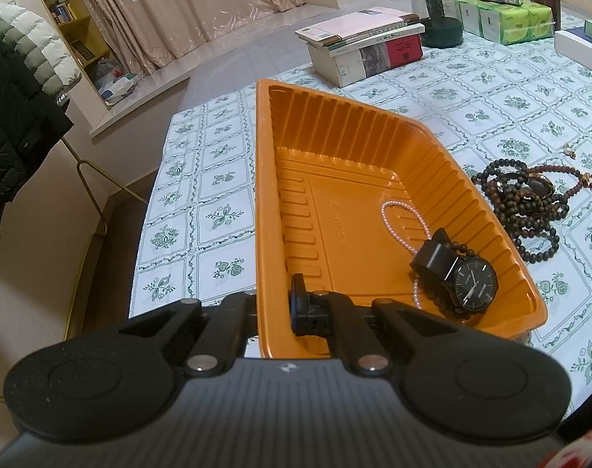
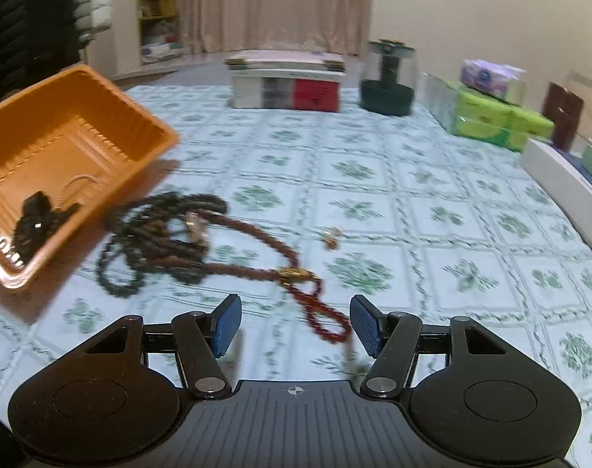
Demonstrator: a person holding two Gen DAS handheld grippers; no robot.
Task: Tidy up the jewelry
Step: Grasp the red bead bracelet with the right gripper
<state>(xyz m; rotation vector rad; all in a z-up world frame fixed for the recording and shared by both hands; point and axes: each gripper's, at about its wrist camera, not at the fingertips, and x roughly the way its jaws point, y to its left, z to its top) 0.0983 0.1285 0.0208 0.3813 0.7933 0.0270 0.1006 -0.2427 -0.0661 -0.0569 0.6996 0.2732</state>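
The left gripper [image 1: 274, 304] pinches the orange tray's [image 1: 335, 124] near rim; inside lie a black wristwatch [image 1: 473, 282] and pearl bracelet [image 1: 403, 222]. The right gripper [image 2: 296, 323] gapes wide above bead necklaces [image 2: 171, 241] on the tablecloth [image 2: 413, 195] beside the tray.

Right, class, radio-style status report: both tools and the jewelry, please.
Left tool shut on orange tray wall. Right tool open over red bead loop. Watch and pearl strand trayed; dark beads still on table.
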